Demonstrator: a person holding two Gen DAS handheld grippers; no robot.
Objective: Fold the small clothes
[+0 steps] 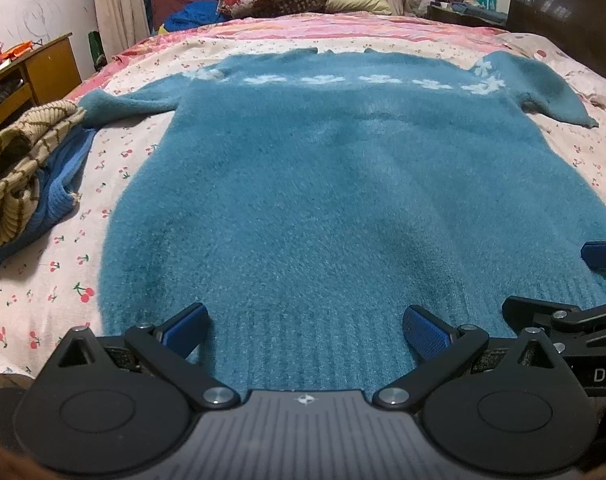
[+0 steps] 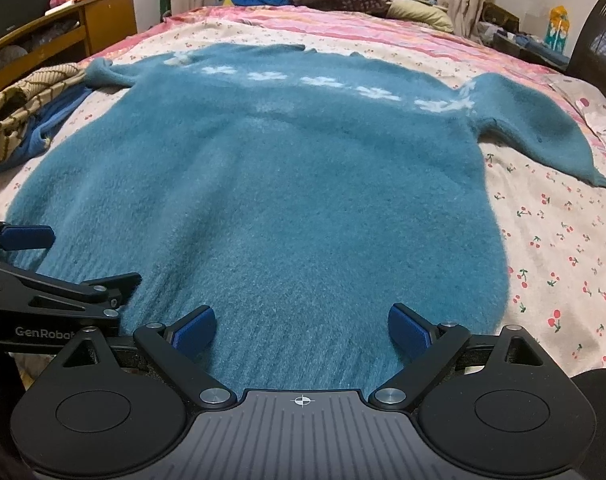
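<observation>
While both sit at the ribbed hem, left gripper point(image 1: 305, 330) and right gripper point(image 2: 301, 326) are wide open, holding nothing; teal sweater point(image 1: 323, 184) lies flat mid-frame on bed point(image 1: 43, 280).

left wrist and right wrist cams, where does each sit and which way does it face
Left wrist: on the open left gripper at the hem, facing up the teal sweater toward the pillows; the right gripper shows at its right edge.
Right wrist: on the open right gripper, same direction; the left gripper shows at its left edge.
Shared: sweater, bed, striped clothes pile.
</observation>
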